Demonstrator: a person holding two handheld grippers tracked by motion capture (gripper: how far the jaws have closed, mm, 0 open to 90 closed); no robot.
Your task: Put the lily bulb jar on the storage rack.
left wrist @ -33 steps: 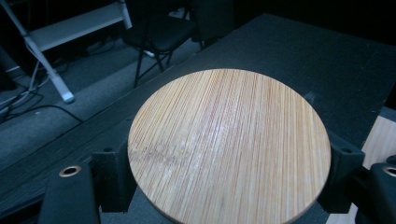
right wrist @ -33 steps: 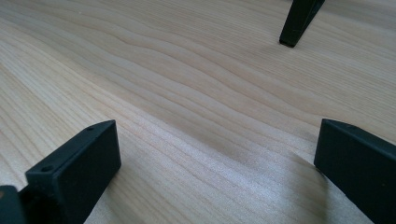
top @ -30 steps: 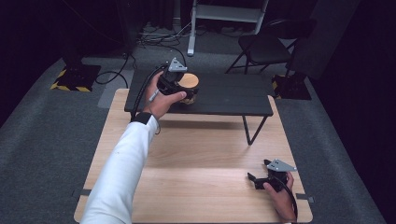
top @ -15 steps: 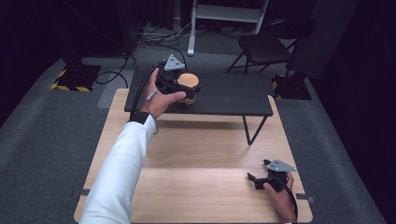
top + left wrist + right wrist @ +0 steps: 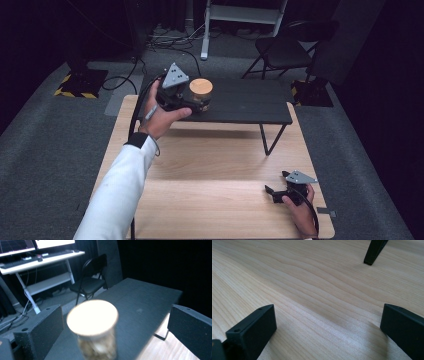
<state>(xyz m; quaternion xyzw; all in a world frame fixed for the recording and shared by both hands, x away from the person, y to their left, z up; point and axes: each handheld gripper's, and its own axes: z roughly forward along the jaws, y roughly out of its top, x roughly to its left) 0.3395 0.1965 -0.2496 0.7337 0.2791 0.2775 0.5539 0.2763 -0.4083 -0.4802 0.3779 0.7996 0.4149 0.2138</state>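
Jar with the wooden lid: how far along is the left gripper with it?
Done: the left gripper has reached the jar on the black raised table. In hand: in the left gripper view its jaws stand wide on either side of the jar, not touching it. Left: closing and moving it. The right gripper rests open on the wooden table.

I see the jar (image 5: 93, 327), pale lid up, blurred, standing on the dark bench (image 5: 140, 300) between my left gripper (image 5: 112, 332) fingers (image 5: 40, 332), spread wide, clear of the glass. Black folding chair (image 5: 91, 280) and white desk (image 5: 42, 260) behind.
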